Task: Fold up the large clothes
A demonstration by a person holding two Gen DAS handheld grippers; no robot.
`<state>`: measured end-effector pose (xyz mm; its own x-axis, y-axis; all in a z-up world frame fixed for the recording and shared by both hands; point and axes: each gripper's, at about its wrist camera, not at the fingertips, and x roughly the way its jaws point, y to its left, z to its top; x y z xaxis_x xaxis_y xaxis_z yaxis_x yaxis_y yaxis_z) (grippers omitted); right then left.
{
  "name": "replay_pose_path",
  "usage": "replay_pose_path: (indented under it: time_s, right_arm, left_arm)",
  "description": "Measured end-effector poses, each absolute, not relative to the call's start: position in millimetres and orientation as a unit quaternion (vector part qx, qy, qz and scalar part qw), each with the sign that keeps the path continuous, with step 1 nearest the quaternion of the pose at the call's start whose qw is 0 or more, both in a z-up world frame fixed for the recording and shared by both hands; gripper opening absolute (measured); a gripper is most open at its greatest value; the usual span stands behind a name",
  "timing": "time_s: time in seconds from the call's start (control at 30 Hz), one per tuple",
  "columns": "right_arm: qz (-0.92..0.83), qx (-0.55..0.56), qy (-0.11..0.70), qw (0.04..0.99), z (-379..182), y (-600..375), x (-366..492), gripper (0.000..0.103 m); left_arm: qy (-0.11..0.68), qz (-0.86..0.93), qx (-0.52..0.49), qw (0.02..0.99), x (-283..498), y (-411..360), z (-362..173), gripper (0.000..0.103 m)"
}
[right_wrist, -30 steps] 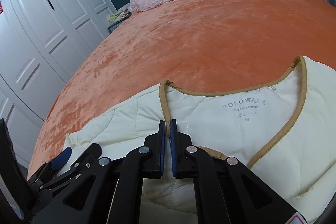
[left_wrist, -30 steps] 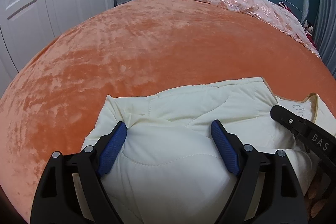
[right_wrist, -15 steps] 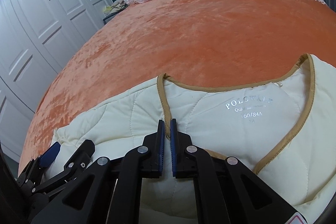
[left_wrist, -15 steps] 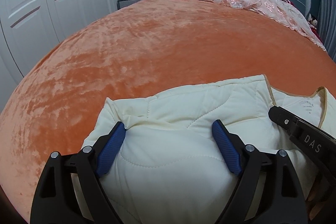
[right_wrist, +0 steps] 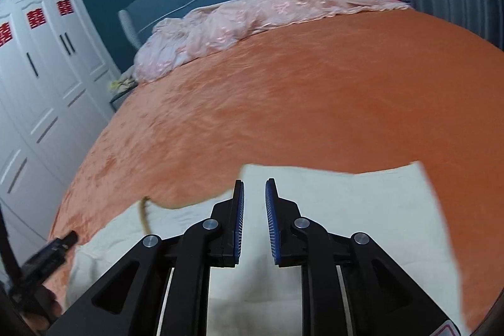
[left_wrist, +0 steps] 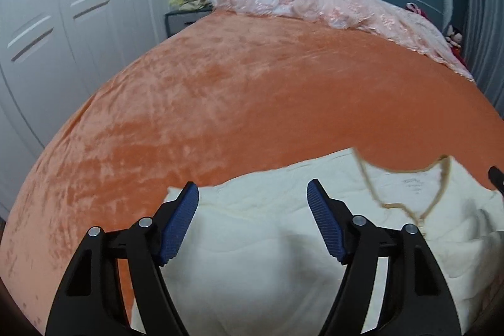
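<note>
both grippers free above the cream jacket

the left gripper (left_wrist: 253, 194) stands wide and its jaws are closing, with nothing pressed between the blue pads; the cream jacket (left_wrist: 258, 257) lies just below and ahead of it on the orange bedspread (left_wrist: 220, 90). the tan collar trim (left_wrist: 406, 169) is to its right. the right gripper (right_wrist: 254, 188) has a narrow gap and its jaws are opening, holding nothing; the jacket lies under it and spreads to its right.
</note>
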<state>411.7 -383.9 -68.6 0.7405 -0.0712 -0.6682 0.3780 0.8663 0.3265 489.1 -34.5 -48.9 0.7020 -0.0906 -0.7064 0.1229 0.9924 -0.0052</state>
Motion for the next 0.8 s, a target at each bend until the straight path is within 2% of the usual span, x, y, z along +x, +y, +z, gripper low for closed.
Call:
replay_pose_path:
  time_s: [0.03,0.1,0.13,0.23,0.37,0.4,0.43,0.47,0.5,0.53,0.6,0.8]
  right_arm:
    - [-0.146,0.23,0.345,0.898,-71,-405,404,0.027]
    - [-0.183,0.253,0.358,0.88,-82,-443,393,0.035]
    - [-0.195,0.267,0.366,0.87,-88,-458,389,0.041]
    - [-0.196,0.317,0.388,0.843,-111,-489,388,0.049]
    - [-0.16,0.333,0.415,0.832,-132,-492,395,0.051]
    - [-0.15,0.328,0.418,0.833,-135,-490,398,0.045]
    - [-0.143,0.324,0.417,0.837,-137,-488,397,0.033]
    - [-0.142,0.315,0.413,0.843,-136,-485,397,0.03]
    - [-0.144,0.303,0.402,0.852,-133,-481,394,0.02]
    - [-0.148,0.289,0.394,0.86,-130,-477,392,0.016]
    - [-0.158,0.251,0.381,0.876,-124,-465,391,0.013]
    - [-0.192,0.19,0.381,0.884,-125,-450,394,0.012]
  left_arm:
    - [0.382,-0.087,0.017,0.92,487,-52,-39,0.071]
    - [0.402,-0.145,-0.001,0.904,489,-91,-29,0.088]
    - [0.412,-0.176,-0.009,0.894,490,-115,-29,0.089]
    - [0.441,-0.215,0.012,0.872,496,-182,-43,0.089]
    - [0.472,-0.218,0.036,0.853,507,-235,-76,0.087]
    - [0.479,-0.216,0.041,0.85,509,-241,-83,0.082]
    - [0.487,-0.209,0.052,0.846,512,-248,-92,0.078]
    - [0.493,-0.205,0.066,0.843,512,-255,-99,0.062]
    - [0.498,-0.198,0.082,0.84,513,-259,-108,0.052]
    - [0.498,-0.191,0.092,0.841,513,-261,-114,0.05]
    - [0.482,-0.185,0.096,0.851,508,-259,-122,0.05]
    - [0.456,-0.176,0.097,0.867,500,-260,-130,0.051]
